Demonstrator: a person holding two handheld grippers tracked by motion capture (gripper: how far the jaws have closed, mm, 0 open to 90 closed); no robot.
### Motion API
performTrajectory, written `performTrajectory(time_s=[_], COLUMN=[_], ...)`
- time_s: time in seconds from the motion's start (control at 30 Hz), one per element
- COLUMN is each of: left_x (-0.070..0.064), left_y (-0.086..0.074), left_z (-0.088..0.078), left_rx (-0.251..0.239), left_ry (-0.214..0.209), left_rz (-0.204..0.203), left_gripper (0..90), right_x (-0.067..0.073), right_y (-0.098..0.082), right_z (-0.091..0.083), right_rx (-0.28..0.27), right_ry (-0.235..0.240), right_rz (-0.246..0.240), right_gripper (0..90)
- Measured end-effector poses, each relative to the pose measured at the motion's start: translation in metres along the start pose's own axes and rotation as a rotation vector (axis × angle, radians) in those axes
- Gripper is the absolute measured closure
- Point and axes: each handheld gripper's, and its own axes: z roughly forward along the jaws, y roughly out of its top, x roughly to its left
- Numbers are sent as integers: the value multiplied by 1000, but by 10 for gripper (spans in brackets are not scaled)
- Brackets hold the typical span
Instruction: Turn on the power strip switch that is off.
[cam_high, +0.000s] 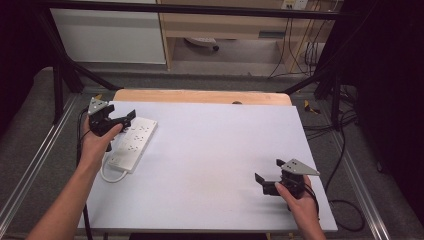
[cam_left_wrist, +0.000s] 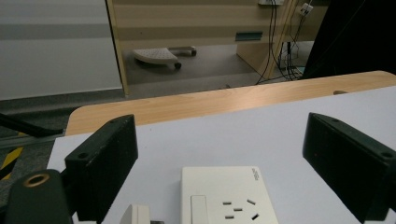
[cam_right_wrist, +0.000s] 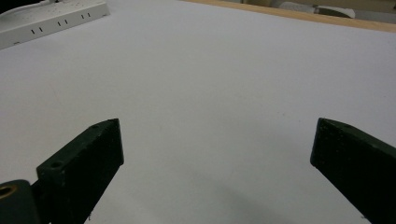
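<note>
Nearest the high camera, the right hand (cam_high: 300, 202) holds the right gripper (cam_high: 267, 176) low over the table (cam_high: 215, 150) near its front right corner, its grey three-cornered plate (cam_high: 299, 167) on top and its cable (cam_high: 345, 210) trailing off the right edge toward the floor. Its jaws stand spread wide with nothing between them; the right gripper view looks between them across bare white tabletop toward the power strip (cam_right_wrist: 51, 19) far off at the upper left. That white power strip (cam_high: 132, 144) lies near the left edge of the table, toward the back, set at a slant, with its white cord (cam_high: 111, 176) looping off its near end. The left hand (cam_high: 97, 142) holds the left gripper (cam_high: 127, 119) just above the strip's far end; in the left gripper view its jaws are spread wide on either side of the strip (cam_left_wrist: 226, 196), not touching it, with one socket and a switch visible between them. Beyond the white surface, a wooden strip (cam_high: 200, 96) runs along the back edge
</note>
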Motion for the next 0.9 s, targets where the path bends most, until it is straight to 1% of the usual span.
performTrajectory(time_s=[0.13, 0.17, 0.27, 0.33, 0.4, 0.47, 0.57, 0.6, 0.7, 0.77, 0.9], left_x=[0, 0, 0, 0, 0, 0, 0, 0, 0, -1, 0], left_y=[0, 0, 0, 0, -1, -1, -2, -2, -2, -2, -3], left_z=[2, 3, 4, 5, 6, 6, 7, 7, 8, 9, 10], left_rx=[2, 3, 4, 7, 10, 9, 9, 11, 14, 16, 28], left_ry=[2, 4, 6, 9, 10, 10, 7, 6, 5, 6, 8], left_rz=[3, 3, 8, 11, 14, 18, 22, 27, 34, 38, 43], left_gripper=[115, 132, 145, 179, 189, 234, 254, 284, 307, 351, 382], right_x=[1, 0, 1, 0, 0, 0, 0, 0, 0, 0, 1], right_y=[0, 0, 0, 0, 0, 0, 0, 0, 0, 0, 0], right_z=[0, 1, 1, 1, 1, 2, 2, 2, 3, 3, 3], right_rx=[0, 3, 2, 2, 2, 3, 5, 6, 7, 7, 9], right_ry=[2, 1, 1, 1, 1, 3, 3, 4, 3, 5, 5], right_rz=[5, 1, 2, -3, -2, 2, 4, 4, 4, 3, 4], right_gripper=[30, 30, 30, 30, 30, 30, 30, 30, 30, 31, 31])
